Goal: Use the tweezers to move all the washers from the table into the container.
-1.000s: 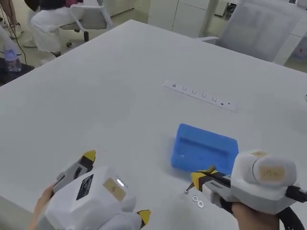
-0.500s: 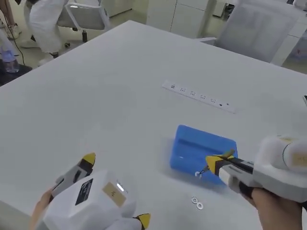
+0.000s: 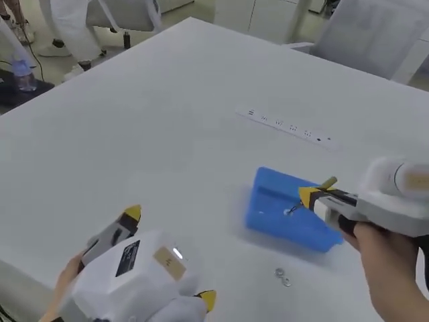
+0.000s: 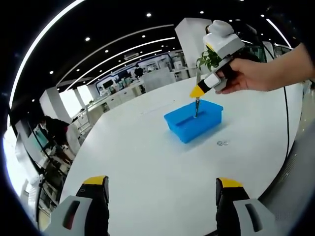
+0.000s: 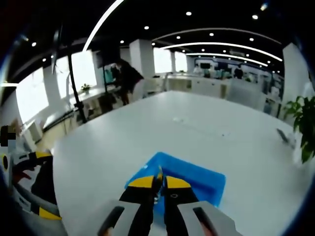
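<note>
The blue container (image 3: 285, 209) sits on the white table (image 3: 167, 127), right of centre. My right gripper (image 3: 310, 197) hovers over it, shut on thin metal tweezers (image 3: 293, 208) whose tips point down into the container. Whether the tips hold a washer is too small to tell. Two small washers (image 3: 282, 276) lie on the table just in front of the container. My left gripper (image 3: 169, 256) is at the near left, open and empty. The left gripper view shows the right gripper (image 4: 199, 90), the tweezers (image 4: 196, 105), the container (image 4: 192, 120) and the washers (image 4: 221, 143). The right gripper view looks down past the shut gripper (image 5: 160, 179) into the container (image 5: 197, 179).
A white power strip (image 3: 288, 127) lies flat on the table beyond the container. Office chairs (image 3: 375, 33) stand past the far edge, and a person (image 3: 74, 20) is at the far left. The table's near edge runs just below my left gripper.
My right gripper has carried the tweezers from beside the loose washers up and back to over the container. The left gripper has stayed put. The head camera has shifted.
</note>
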A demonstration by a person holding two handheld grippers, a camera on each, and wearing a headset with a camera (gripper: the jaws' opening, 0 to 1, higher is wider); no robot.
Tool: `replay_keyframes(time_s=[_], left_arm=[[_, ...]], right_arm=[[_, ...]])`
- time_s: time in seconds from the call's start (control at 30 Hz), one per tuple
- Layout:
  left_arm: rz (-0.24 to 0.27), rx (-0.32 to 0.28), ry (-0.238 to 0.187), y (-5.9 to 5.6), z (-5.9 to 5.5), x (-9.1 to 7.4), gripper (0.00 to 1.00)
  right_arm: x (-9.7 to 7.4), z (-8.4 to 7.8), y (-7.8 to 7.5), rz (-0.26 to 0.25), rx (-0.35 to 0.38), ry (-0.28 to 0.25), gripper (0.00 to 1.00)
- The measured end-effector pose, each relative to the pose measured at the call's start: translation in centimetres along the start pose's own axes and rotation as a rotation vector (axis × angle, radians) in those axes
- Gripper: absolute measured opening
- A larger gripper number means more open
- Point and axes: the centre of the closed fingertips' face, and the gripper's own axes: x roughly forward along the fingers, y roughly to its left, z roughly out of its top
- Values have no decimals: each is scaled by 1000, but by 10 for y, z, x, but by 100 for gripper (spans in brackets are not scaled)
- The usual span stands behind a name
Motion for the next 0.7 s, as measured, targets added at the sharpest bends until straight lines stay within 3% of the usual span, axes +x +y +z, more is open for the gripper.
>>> replay_keyframes(time_s=[0.3,0.57,0.7], left_arm=[[-1,4,6,-1,-1,1,92],[-4,10,16,-2,-3,2,91],[-3,10,20,-1,-4,2,91]], right_arm=[[24,-26,-2,6,-25,77,3],[31,-41,-7,-8,-69,116,3],[31,-40,-8,-11,-83,111,3]])
